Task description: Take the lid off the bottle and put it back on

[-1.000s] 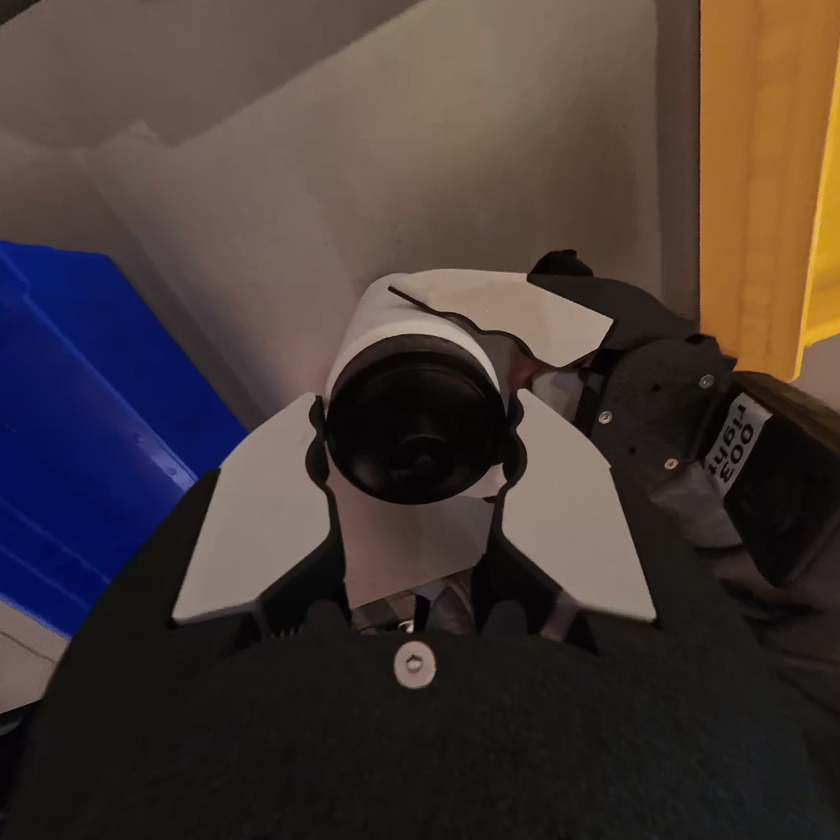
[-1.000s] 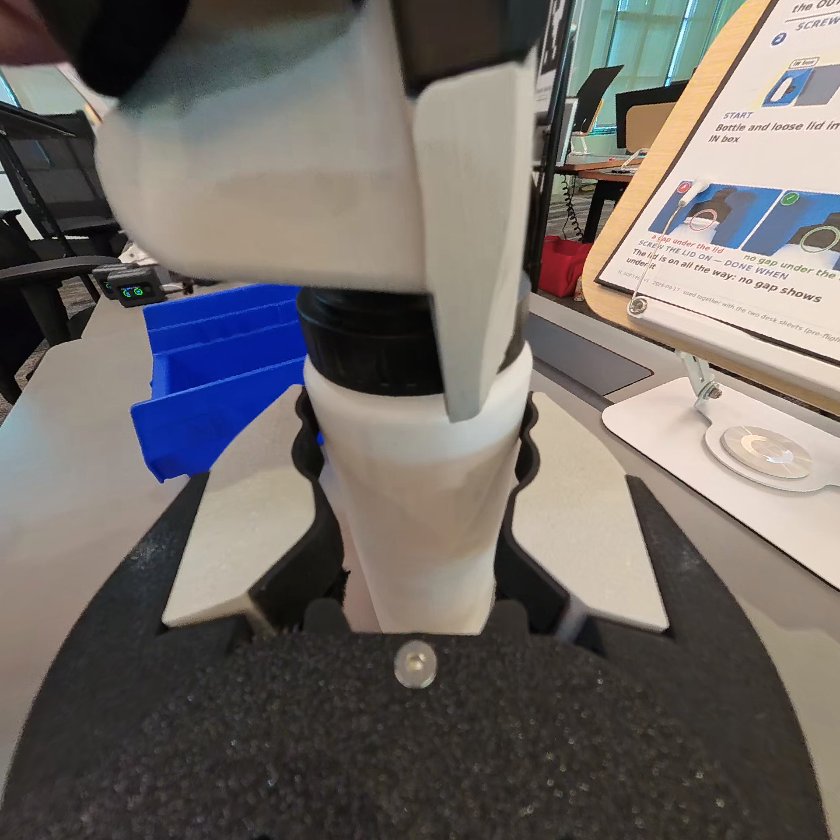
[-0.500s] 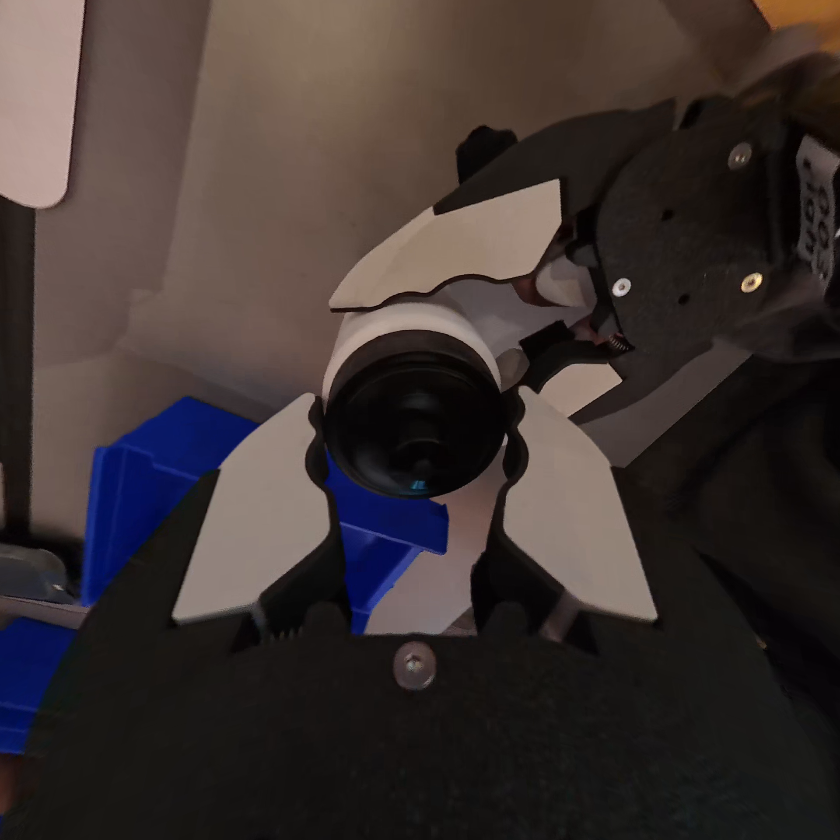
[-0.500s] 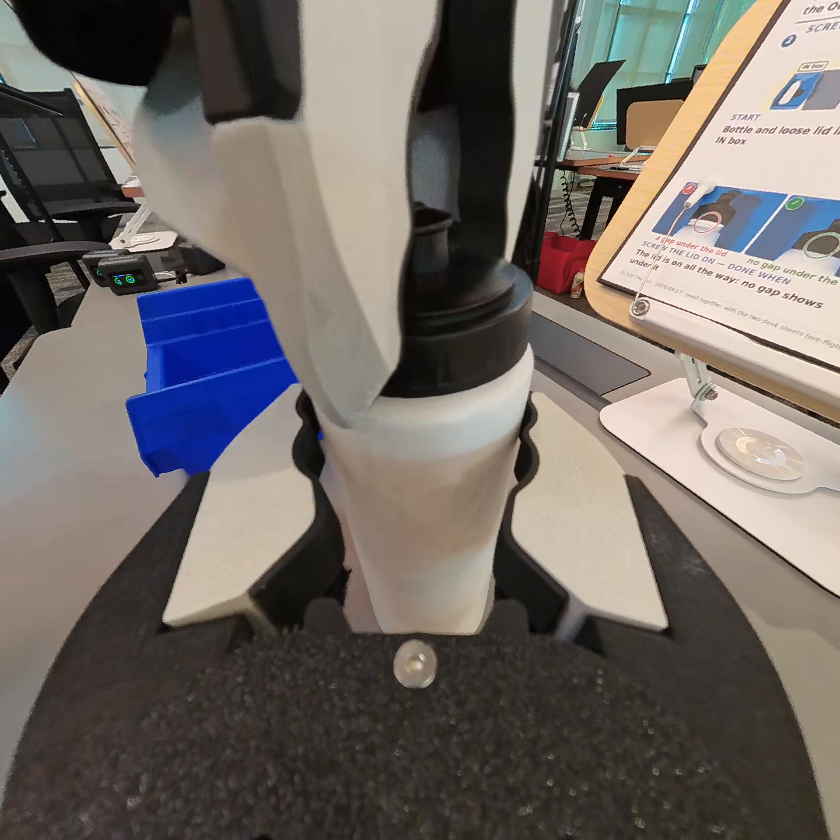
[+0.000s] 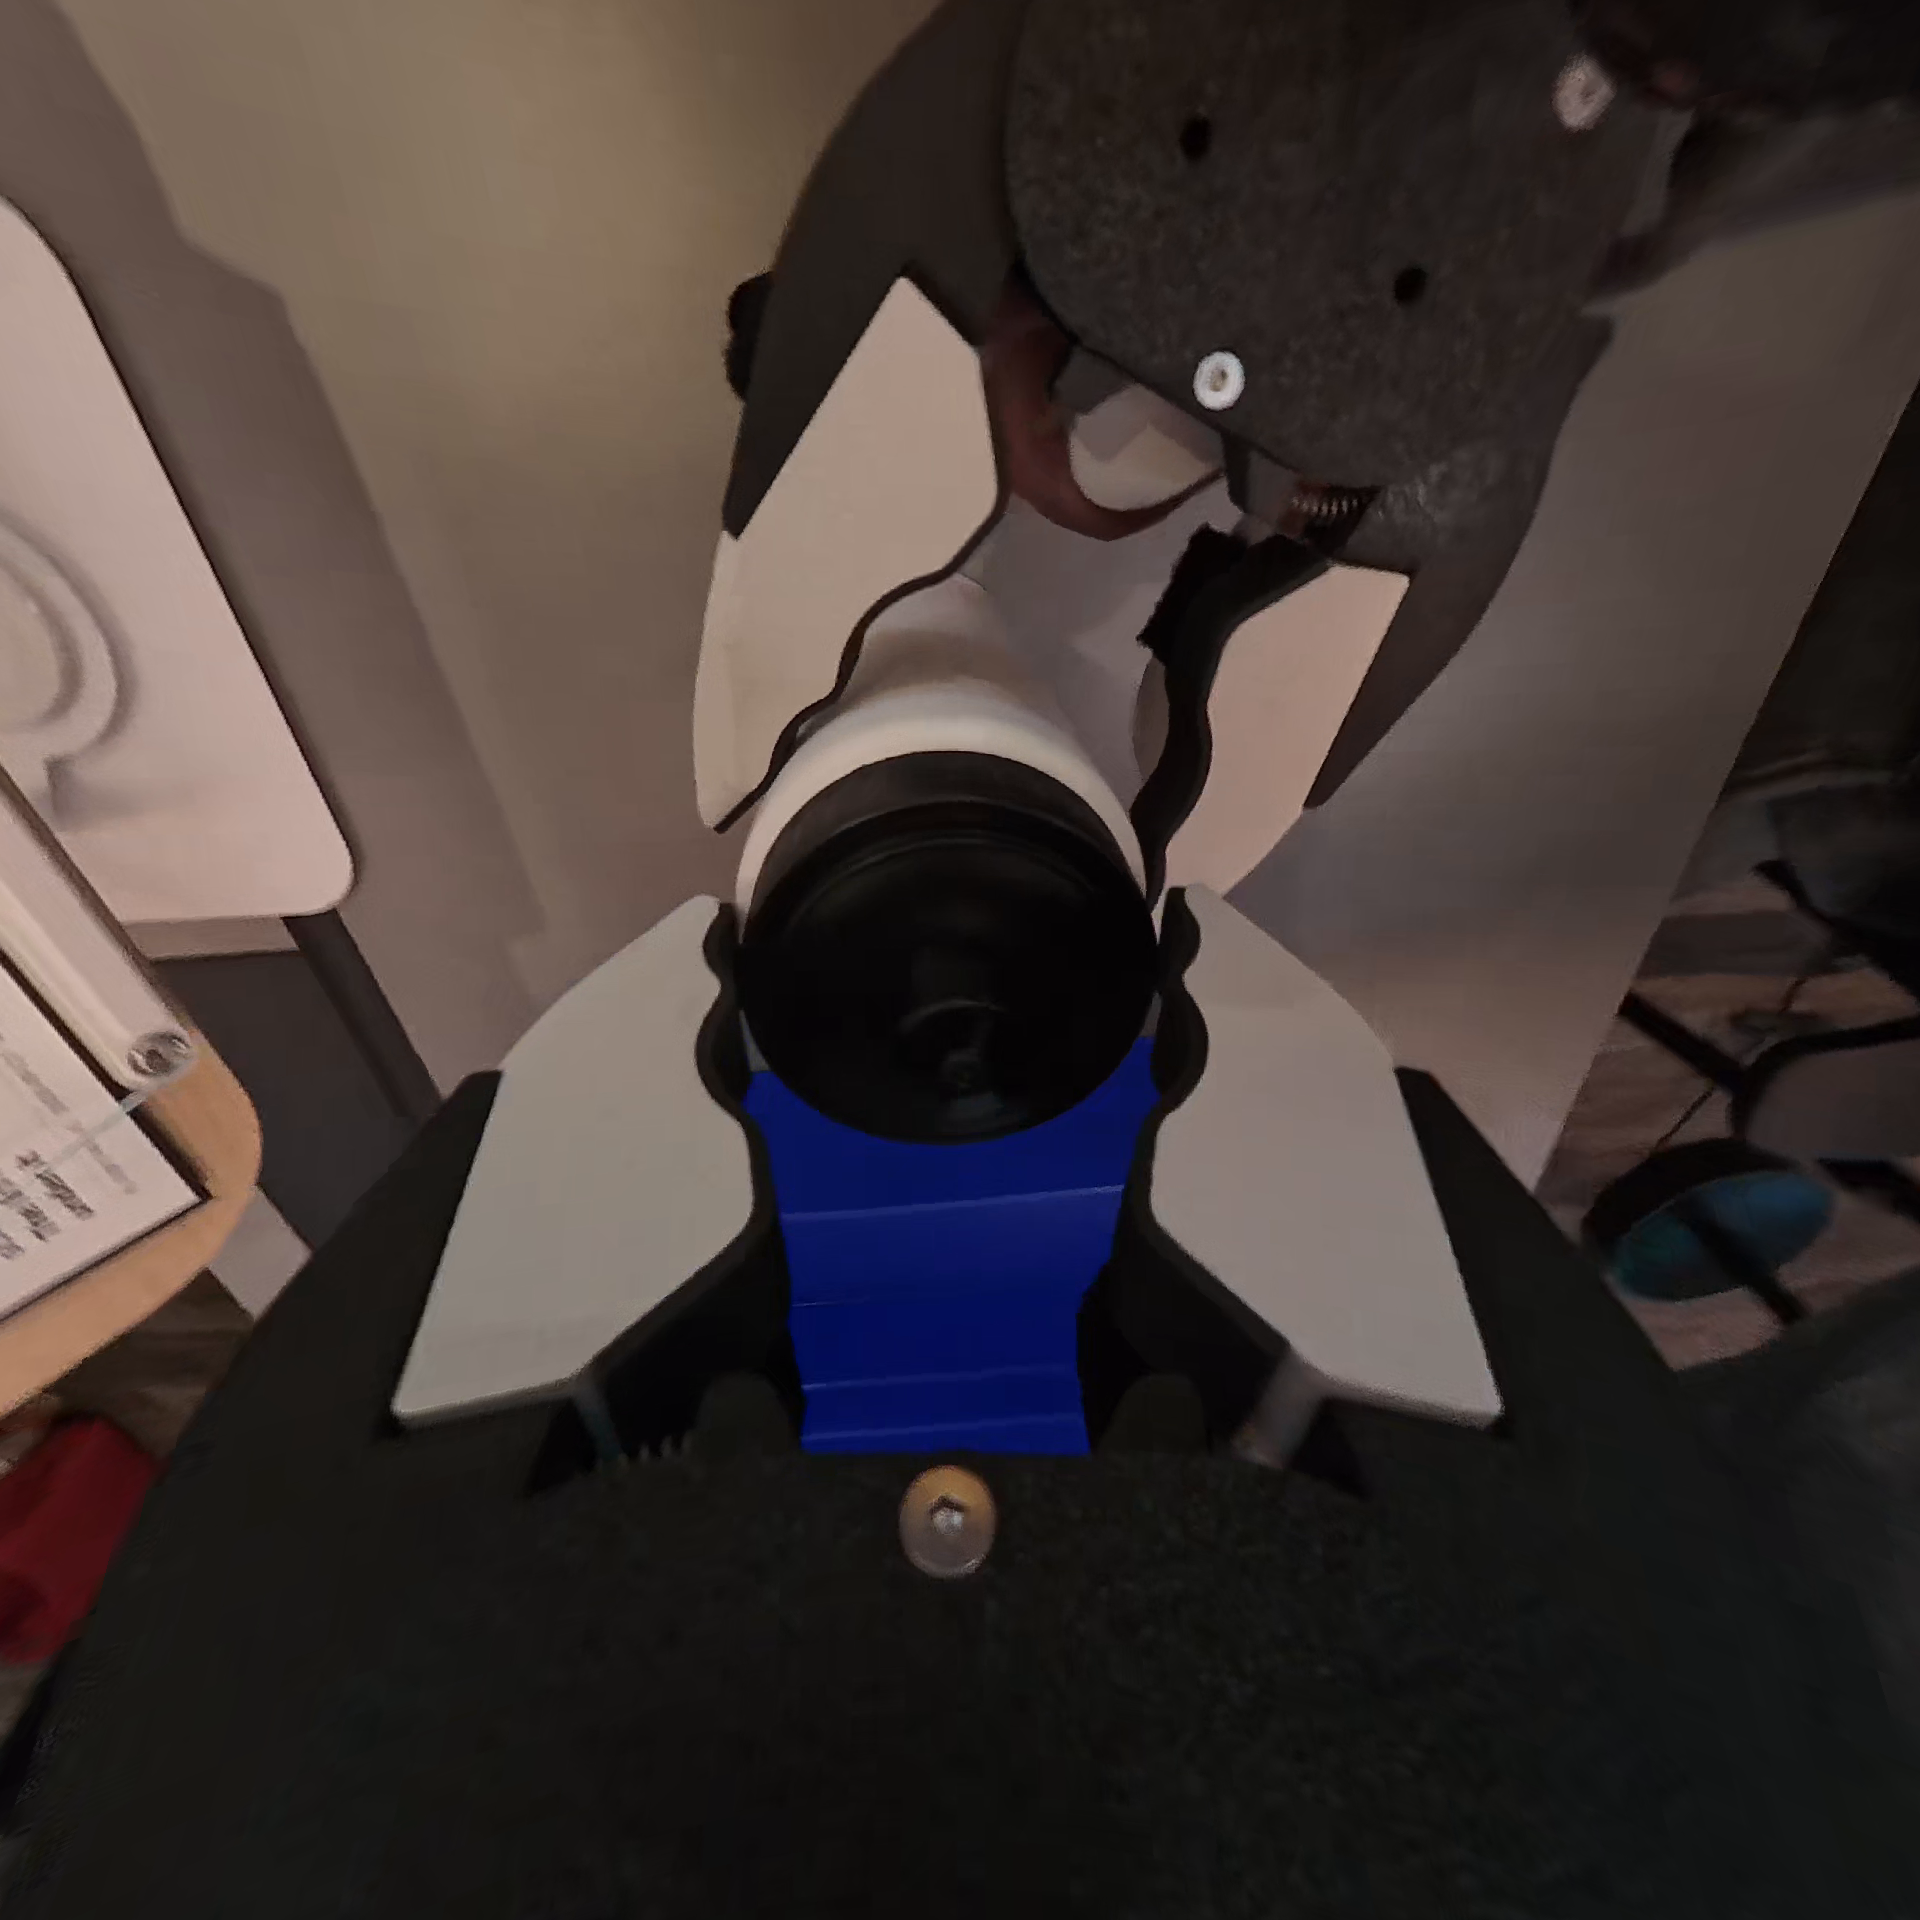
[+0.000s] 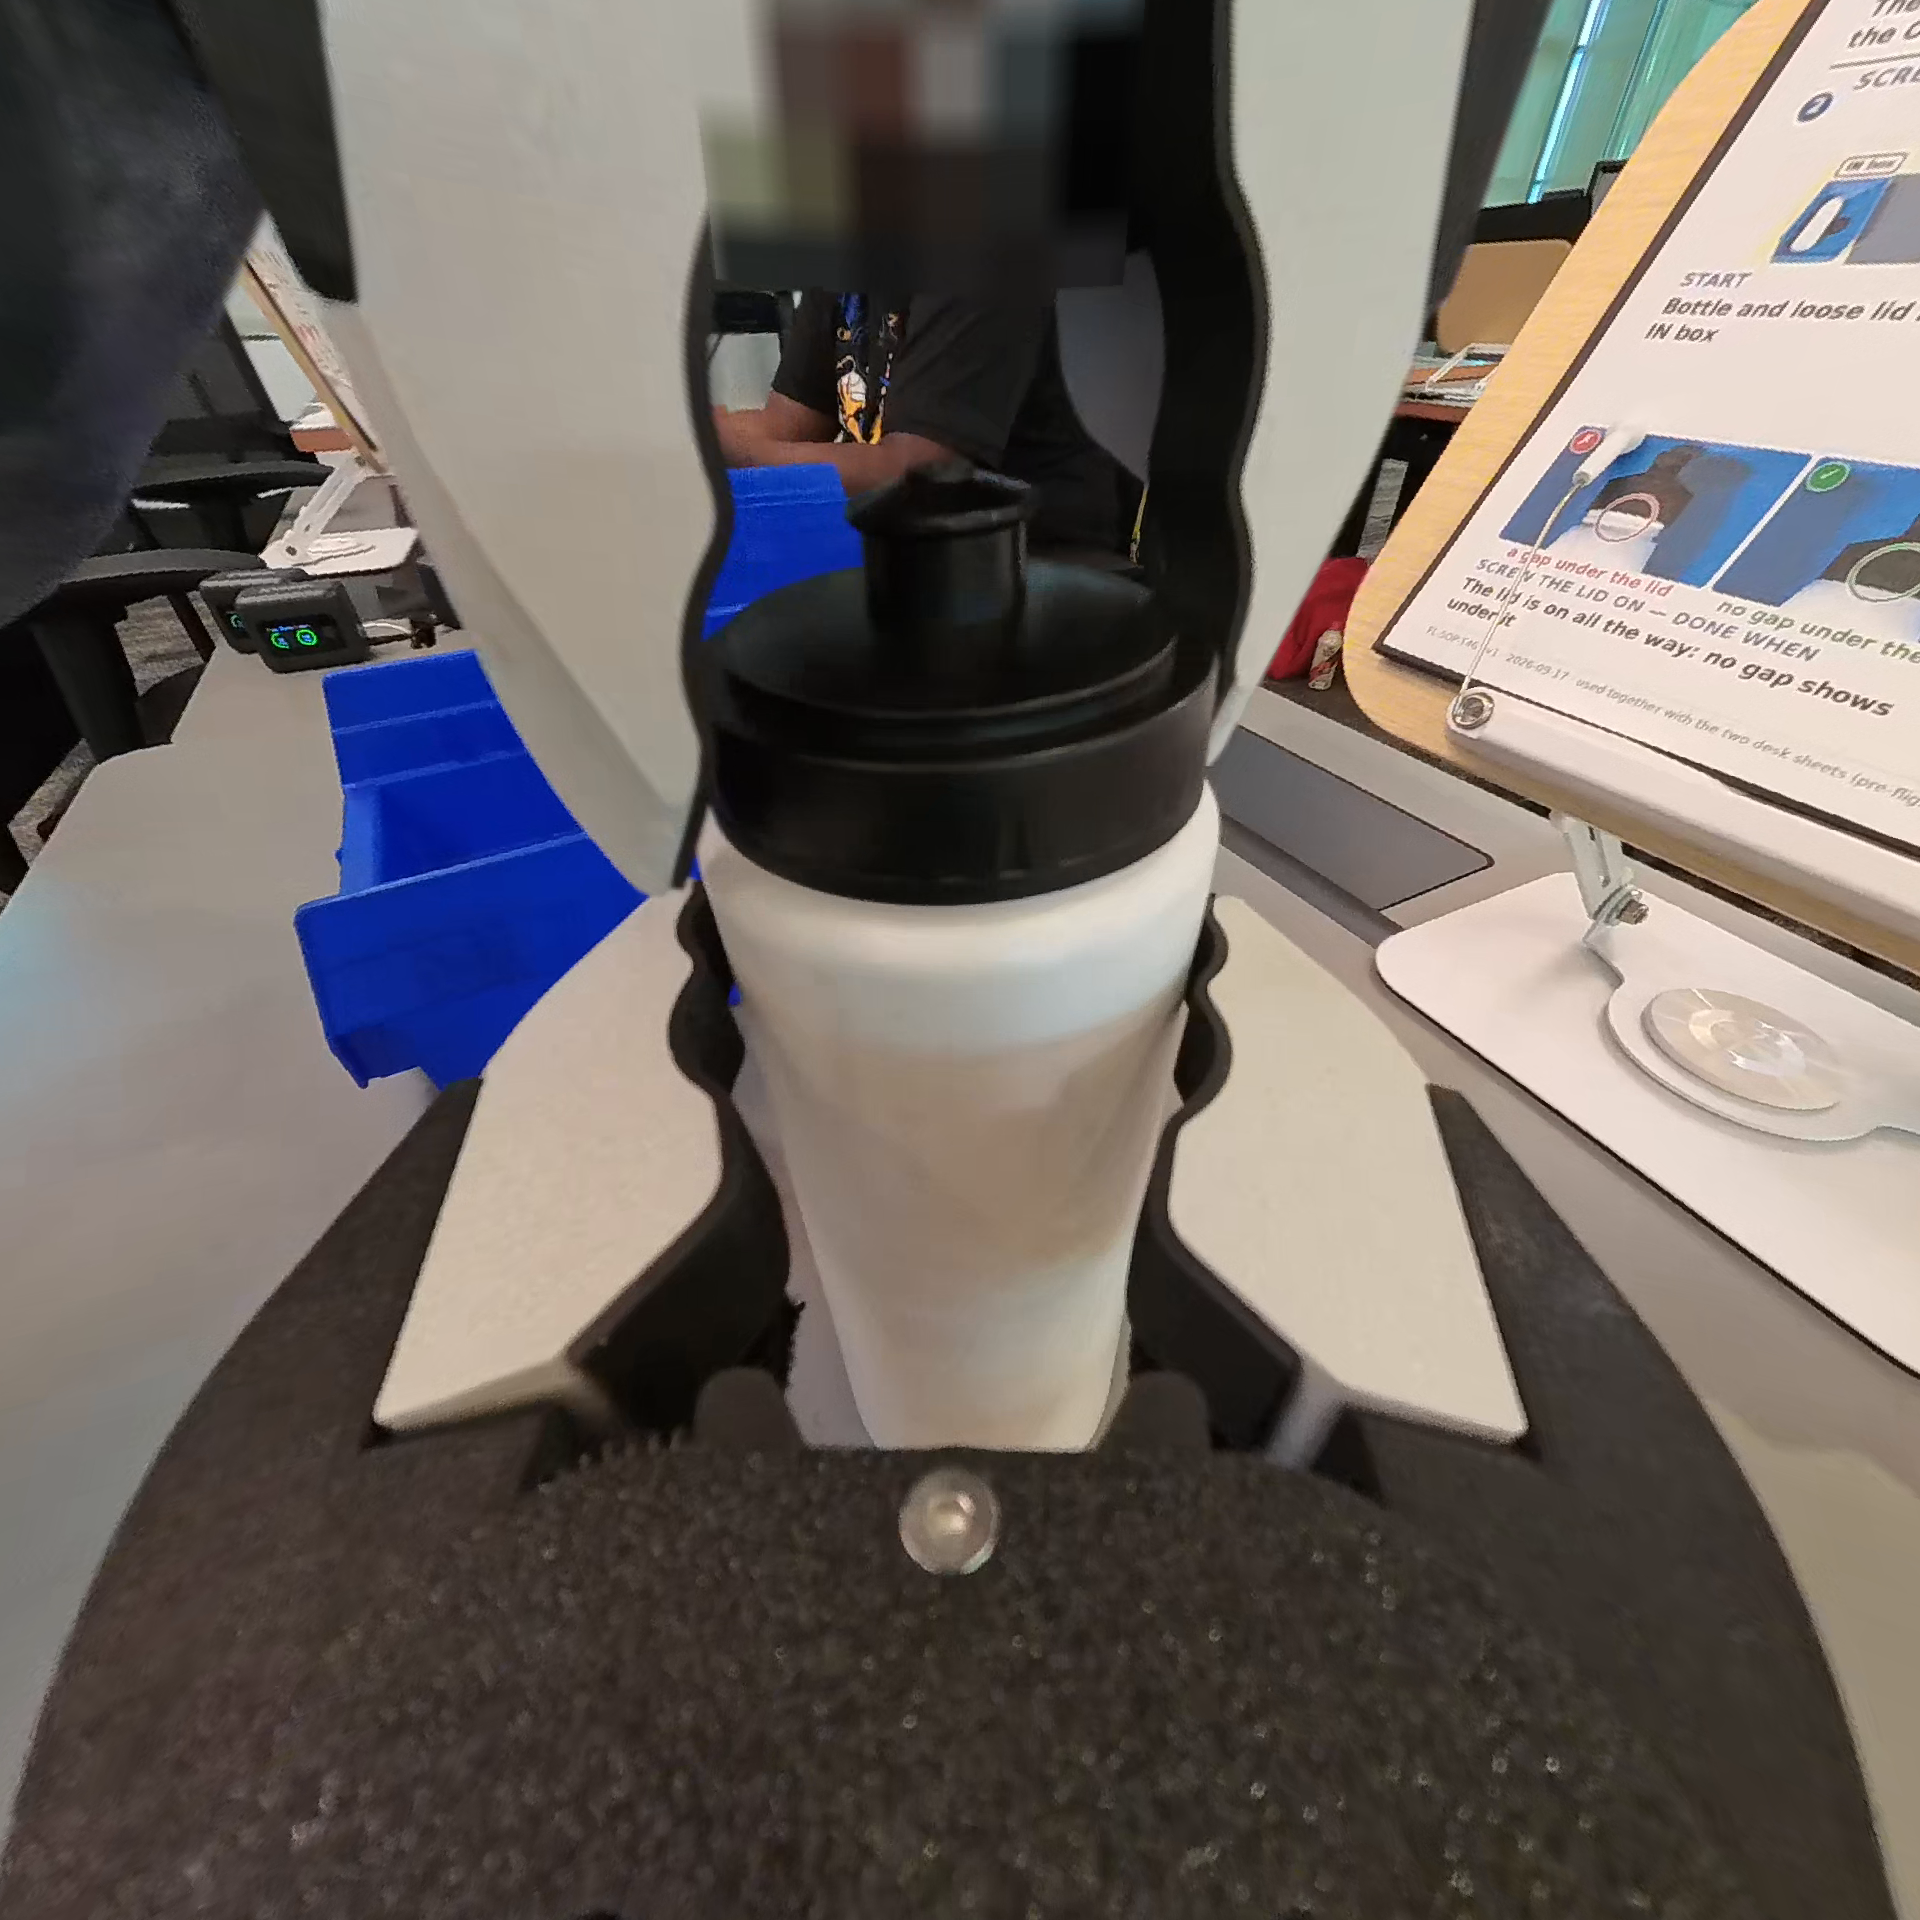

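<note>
A white bottle (image 6: 966,1091) with a black spouted lid (image 6: 956,790) stands upright, held above the grey table. My right gripper (image 6: 954,935) is shut on the bottle body just under the lid. My left gripper (image 5: 948,935) comes down from above, and its two pads press the sides of the lid (image 5: 951,966). In the right wrist view the left gripper's fingers (image 6: 540,468) hang on either side of the lid. The lid sits flush on the bottle with no gap showing. The right gripper (image 5: 935,727) shows from above around the bottle's body (image 5: 925,686).
A blue bin (image 6: 457,883) stands on the grey table (image 6: 156,987) to the left, behind the bottle. A slanted instruction board (image 6: 1714,468) on a white stand base (image 6: 1538,1039) is at the right. A person (image 6: 914,374) sits behind the table.
My left gripper has turned around the bottle's axis while staying on the lid. The right gripper and the bottle have stayed where they were.
</note>
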Action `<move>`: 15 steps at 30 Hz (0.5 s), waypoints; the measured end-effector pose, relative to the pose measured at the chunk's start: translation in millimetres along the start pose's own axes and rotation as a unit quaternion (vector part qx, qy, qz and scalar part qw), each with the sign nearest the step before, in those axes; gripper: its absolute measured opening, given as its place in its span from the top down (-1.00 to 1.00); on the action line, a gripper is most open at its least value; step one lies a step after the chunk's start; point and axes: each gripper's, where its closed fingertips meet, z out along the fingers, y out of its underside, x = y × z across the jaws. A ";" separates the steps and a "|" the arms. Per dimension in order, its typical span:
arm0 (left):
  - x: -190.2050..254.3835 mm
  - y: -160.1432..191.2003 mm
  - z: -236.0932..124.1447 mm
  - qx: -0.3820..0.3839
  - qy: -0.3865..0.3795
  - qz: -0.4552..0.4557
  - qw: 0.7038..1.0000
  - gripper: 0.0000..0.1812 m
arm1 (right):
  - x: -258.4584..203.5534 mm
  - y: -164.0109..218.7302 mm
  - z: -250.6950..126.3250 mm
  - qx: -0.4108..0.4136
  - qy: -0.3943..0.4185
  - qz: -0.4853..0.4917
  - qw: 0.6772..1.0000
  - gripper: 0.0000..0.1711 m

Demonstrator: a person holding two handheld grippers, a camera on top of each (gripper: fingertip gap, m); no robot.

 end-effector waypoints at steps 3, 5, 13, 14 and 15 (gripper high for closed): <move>0.2 0.1 0.1 -0.002 0.001 0.060 0.998 0.15 | -0.3 -0.2 0.6 0.000 -0.004 0.002 1.000 0.02; -1.1 -0.4 0.0 0.000 0.004 0.075 0.997 0.15 | 0.7 -0.3 0.7 0.003 -0.005 0.006 1.000 0.02; 2.5 -1.6 0.3 0.034 -0.018 -0.014 0.999 0.09 | -3.7 -0.9 2.8 0.008 -0.015 0.006 1.000 0.01; 4.3 -1.3 -2.5 0.036 -0.012 -0.049 0.998 0.04 | -3.7 -0.7 2.9 0.005 -0.012 0.006 1.000 0.01; 6.2 -3.0 -6.8 0.045 -0.003 -0.091 0.995 0.01 | -3.1 -0.7 2.8 0.004 -0.010 0.008 1.000 0.01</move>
